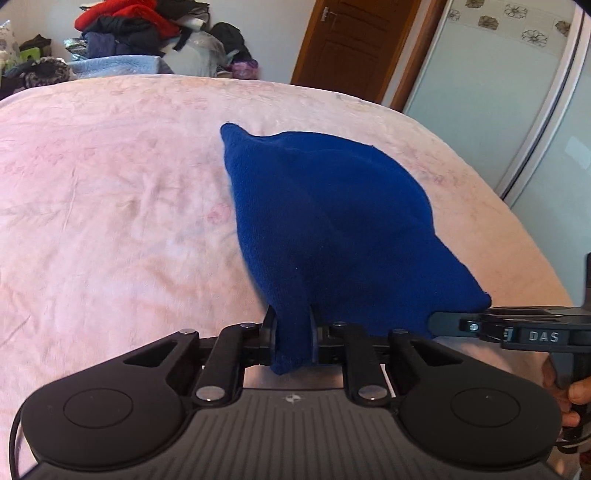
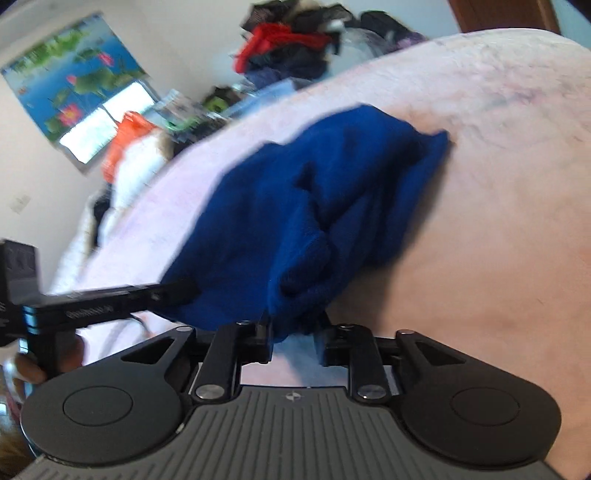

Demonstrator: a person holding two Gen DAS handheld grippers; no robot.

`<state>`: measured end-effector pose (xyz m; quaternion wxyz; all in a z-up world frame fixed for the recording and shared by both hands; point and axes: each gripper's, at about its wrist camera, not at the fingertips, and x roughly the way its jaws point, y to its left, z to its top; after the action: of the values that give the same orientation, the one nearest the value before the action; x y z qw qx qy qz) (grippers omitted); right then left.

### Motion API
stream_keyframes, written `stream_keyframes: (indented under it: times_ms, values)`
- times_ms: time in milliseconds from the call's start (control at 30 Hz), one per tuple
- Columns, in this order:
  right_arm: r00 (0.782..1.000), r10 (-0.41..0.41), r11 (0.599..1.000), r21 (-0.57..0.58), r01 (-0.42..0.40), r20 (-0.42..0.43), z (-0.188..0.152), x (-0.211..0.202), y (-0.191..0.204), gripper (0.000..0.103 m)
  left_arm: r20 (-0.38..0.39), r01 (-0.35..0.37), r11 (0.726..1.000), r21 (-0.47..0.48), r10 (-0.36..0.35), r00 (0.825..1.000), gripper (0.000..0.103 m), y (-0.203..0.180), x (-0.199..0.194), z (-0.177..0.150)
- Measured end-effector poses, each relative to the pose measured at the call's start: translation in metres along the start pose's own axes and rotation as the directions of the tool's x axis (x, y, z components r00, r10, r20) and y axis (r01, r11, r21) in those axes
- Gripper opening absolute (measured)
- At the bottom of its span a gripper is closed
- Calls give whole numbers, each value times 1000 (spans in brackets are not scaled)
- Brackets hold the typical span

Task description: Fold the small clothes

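Gripping one near corner of the royal-blue knitted garment (image 1: pixel 328 221), the left gripper (image 1: pixel 292 332) had its two black fingers pressed together on a bunched fold of the cloth, and a short tail of blue hung below the pads. No gap showed between pads and fabric.

The right gripper (image 2: pixel 295 325) pinched a thicker wad at the garment's other near corner; its fingers stood a little wider apart than the left pair, with cloth filling the space between them. In the left wrist view, the right gripper (image 1: pixel 458 325) came in from the side with its tip at the garment's right-hand corner. A hand (image 1: pixel 565 391) held its handle.

The garment lay on the pale pink plush blanket (image 1: pixel 110 184) covering the bed. From the left wrist view it spread away from the grippers as a smooth, rounded panel tapering to a far point. From the right wrist view the garment (image 2: pixel 295 206) looked rumpled, with several folds near the fingers; that frame was motion-blurred, so finer detail could not be read.

Beyond the blanket's far edge sat a heap of mixed clothes, red and dark (image 1: pixel 125 26). Right of the heap stood a brown wooden door (image 1: pixel 351 44).
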<state>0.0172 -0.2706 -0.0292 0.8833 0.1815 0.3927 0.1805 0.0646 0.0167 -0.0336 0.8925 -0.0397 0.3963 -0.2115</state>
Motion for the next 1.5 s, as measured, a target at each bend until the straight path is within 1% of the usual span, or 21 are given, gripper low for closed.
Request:
stream_keyframes:
  times_ms: [67,100,133,167,200,233,300,400,467,567,633,700,767,833,900,1033,1100,1167,1333,1400,1500]
  values:
    - [994,-80,996,-27,82,80,-4,-14,12,37,16,-30,1000,0,30,999,31,-5,-7,-4]
    - [981,-136,988,-48,144,141,-4,-23,20,40,21,-46,999,-8,46,999,38,-7,-9,-5]
    - [960,-189,976,-69,207,204,-5,-31,29,39,22,-69,997,-20,69,997,57,-10,-11,-7]
    - [940,-224,963,-89,254,258,-6,-36,38,39,27,-95,995,-30,96,995,71,-13,-13,-10]
    - [929,-229,956,-113,271,290,-7,-38,47,39,38,-116,993,-29,117,992,72,-17,-14,-13]
    - [932,-206,955,-146,258,299,-8,-36,54,39,45,-142,990,-17,143,989,72,-22,-14,-15]
    - [949,-158,955,-203,217,271,-11,-25,65,37,41,-220,975,38,218,975,72,-33,-11,-18]
    - [962,-186,941,-244,233,201,-13,1,66,42,62,-277,958,74,273,960,72,-40,-12,-25]
    - [956,-243,938,-213,275,163,-15,12,63,42,54,-277,958,71,274,960,72,-40,-12,-27]
    - [960,-206,955,-173,240,190,-16,1,71,45,61,-304,950,77,300,952,72,-41,-13,-30]
    - [960,-200,948,-210,241,197,-18,0,80,50,61,-315,946,77,311,948,72,-43,-11,-32]
    - [958,-227,935,-238,265,175,-23,7,82,63,56,-315,947,66,312,948,72,-44,-11,-33]
    - [958,-250,930,-240,278,142,-30,14,79,65,50,-316,947,65,313,949,72,-46,-11,-35]
    - [955,-253,929,-236,285,157,-34,8,84,66,43,-325,943,72,322,946,72,-47,-11,-38]
    - [955,-250,934,-219,282,161,-34,5,84,76,35,-332,940,76,330,943,72,-48,-11,-40]
    - [948,-266,933,-201,299,172,-37,-3,86,82,34,-335,939,72,334,942,72,-48,-15,-44]
    - [945,-279,931,-192,310,171,-39,-5,86,89,31,-340,938,64,339,940,73,-48,-16,-46]
    - [941,-292,929,-184,321,170,-42,-7,85,91,29,-344,937,58,343,939,77,-47,-18,-48]
    - [942,-304,933,-157,325,144,-49,-10,84,93,19,-342,938,51,341,940,77,-45,-22,-53]
    - [942,-308,935,-141,326,136,-51,-11,84,94,29,-350,935,50,349,937,77,-45,-25,-56]
    - [939,-314,930,-152,334,141,-54,-13,86,96,56,-375,926,47,372,926,84,-44,-28,-61]
